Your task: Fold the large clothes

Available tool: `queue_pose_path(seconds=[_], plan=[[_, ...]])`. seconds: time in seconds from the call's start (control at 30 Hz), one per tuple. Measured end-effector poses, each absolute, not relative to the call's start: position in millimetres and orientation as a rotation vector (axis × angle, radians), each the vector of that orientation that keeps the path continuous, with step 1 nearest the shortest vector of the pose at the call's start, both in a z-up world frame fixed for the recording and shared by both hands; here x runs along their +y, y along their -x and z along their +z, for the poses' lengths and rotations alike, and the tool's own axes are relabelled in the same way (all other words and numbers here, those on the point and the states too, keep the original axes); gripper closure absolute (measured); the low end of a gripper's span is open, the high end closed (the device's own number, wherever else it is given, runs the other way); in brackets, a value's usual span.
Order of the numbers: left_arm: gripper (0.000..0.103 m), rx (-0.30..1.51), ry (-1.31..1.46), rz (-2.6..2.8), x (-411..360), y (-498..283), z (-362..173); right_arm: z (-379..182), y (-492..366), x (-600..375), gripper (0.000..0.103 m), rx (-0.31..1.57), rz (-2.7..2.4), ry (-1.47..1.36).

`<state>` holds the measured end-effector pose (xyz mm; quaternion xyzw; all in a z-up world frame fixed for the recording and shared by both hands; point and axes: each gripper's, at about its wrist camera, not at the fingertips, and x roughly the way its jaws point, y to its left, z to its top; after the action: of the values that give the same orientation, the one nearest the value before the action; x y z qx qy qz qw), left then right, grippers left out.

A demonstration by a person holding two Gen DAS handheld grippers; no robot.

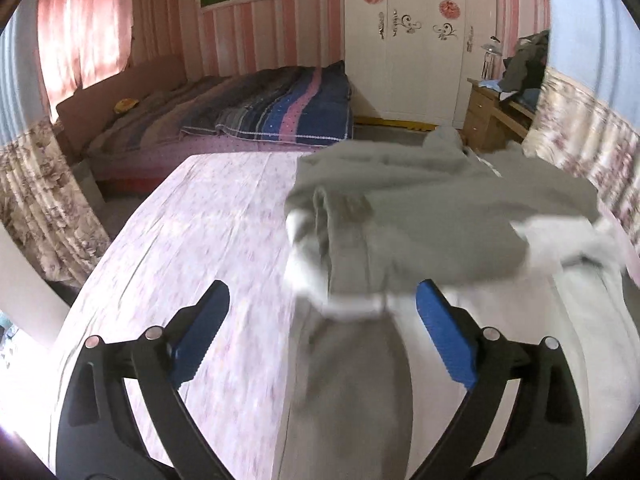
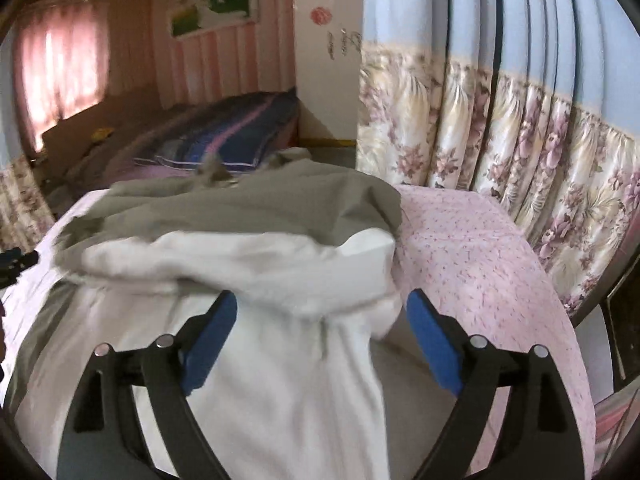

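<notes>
A large grey and white garment (image 1: pixel 420 224) lies partly folded on a table with a pink flowered cloth (image 1: pixel 208 224). My left gripper (image 1: pixel 322 300) is open, its blue pads wide apart, just above the garment's near left edge. In the right wrist view the same garment (image 2: pixel 256 248) shows a grey layer over a white one. My right gripper (image 2: pixel 322 308) is open and empty over the white part, near the garment's right edge. The left gripper's tip (image 2: pixel 16 260) peeks in at the far left of that view.
A bed with a striped blue and pink quilt (image 1: pixel 280 108) stands behind the table. A white wardrobe (image 1: pixel 408 40) and a wooden desk (image 1: pixel 492 112) are at the back right. Flowered curtains (image 2: pixel 520 152) hang close to the table's right side (image 2: pixel 480 248).
</notes>
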<state>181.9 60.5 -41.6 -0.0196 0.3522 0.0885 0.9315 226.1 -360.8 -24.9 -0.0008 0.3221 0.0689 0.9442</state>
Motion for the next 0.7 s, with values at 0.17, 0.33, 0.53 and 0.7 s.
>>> queue_pose_path(seconds=[0.17, 0.33, 0.53, 0.7], plan=[[0.005, 0.709, 0.076, 0.197, 55.6, -116.9, -44.2, -21.3, -166.5, -370.5, 0.014, 0.624, 0.148, -0.010], [0.003, 0.695, 0.023, 0.204, 54.2, -64.2, -42.4, -33.8, -111.9, -391.8, 0.013, 0.650, 0.133, -0.048], [0.003, 0.666, 0.035, 0.211, 61.4, -12.3, -35.5, -45.0, -60.7, -403.5, 0.010, 0.676, 0.116, -0.034], [0.003, 0.669, 0.077, 0.244, 65.2, 18.7, -36.4, -50.3, -21.6, -404.9, 0.007, 0.675, 0.119, -0.036]])
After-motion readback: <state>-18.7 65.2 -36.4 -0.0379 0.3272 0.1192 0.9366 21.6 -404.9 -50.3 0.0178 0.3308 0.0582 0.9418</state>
